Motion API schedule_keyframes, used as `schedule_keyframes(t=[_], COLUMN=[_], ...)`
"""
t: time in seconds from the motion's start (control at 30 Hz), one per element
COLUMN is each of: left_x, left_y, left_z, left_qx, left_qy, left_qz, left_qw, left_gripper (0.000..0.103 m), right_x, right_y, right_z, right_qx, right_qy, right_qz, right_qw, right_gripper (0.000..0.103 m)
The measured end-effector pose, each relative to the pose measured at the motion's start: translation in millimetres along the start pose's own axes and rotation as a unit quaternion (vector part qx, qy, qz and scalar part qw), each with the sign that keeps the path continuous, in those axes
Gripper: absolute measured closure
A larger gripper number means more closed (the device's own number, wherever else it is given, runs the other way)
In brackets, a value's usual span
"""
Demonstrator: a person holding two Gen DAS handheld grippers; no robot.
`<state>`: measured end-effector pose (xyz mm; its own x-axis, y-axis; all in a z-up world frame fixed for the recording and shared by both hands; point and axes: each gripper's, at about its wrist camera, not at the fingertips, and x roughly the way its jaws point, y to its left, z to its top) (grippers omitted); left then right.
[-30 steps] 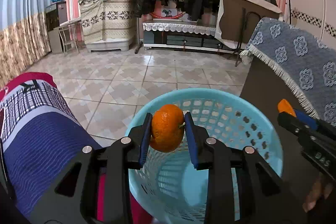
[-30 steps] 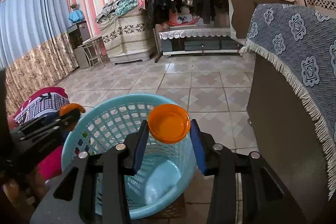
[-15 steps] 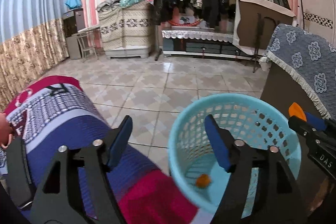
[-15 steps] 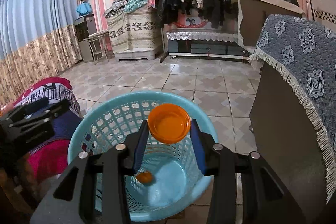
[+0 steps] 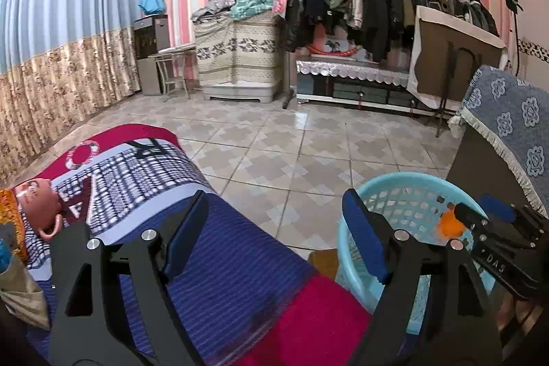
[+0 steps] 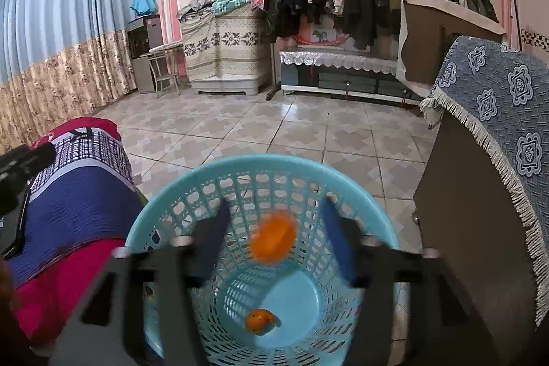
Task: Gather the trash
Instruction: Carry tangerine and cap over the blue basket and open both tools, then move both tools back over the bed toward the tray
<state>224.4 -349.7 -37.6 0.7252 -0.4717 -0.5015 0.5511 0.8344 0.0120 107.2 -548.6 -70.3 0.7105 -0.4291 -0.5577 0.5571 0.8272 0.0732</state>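
While the tiled floor filled the far scene, a patterned blanket in blue, white and red covered the near left. To its right stood the light blue basket, beside a dark cabinet draped with a blue fringed cloth. Over the basket hung the right claw, its jaws opening and blurred; the orange disc between them looked already free of the pads, though the blur made that uncertain. Above the blanket, the left claw had its jaws opening wide with nothing between them. On the basket's floor lay the small orange fruit. A pink cup rested at the blanket's left edge.
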Motion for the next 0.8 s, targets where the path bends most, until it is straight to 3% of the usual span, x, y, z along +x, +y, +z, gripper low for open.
schedule_keyframes(t=[0.1,0.27,0.8], left_x=[-9.9,-34.7,-161.6], left_y=[10.8,26.6,114.6], left_z=[3.2,4.2,-35.7], left_qx=[-0.013,-0.018,-0.077], left_qy=[-0.003,-0.016,-0.046], left_qz=[0.006,0.036,0.139], left_qw=[0.9999,0.9991,0.9862], left_gripper=[0.025,0.025,0.018], right_x=[-7.2,-23.5,-88.5], right_y=[5.2,16.4,87.5], right_z=[1.6,6.1,4.0], right_qx=[-0.007,-0.018,-0.052], right_qy=[-0.009,-0.032,-0.067], right_qz=[0.006,0.021,0.124], right_qw=[1.000,0.999,0.989], right_gripper=[0.034,0.015,0.006])
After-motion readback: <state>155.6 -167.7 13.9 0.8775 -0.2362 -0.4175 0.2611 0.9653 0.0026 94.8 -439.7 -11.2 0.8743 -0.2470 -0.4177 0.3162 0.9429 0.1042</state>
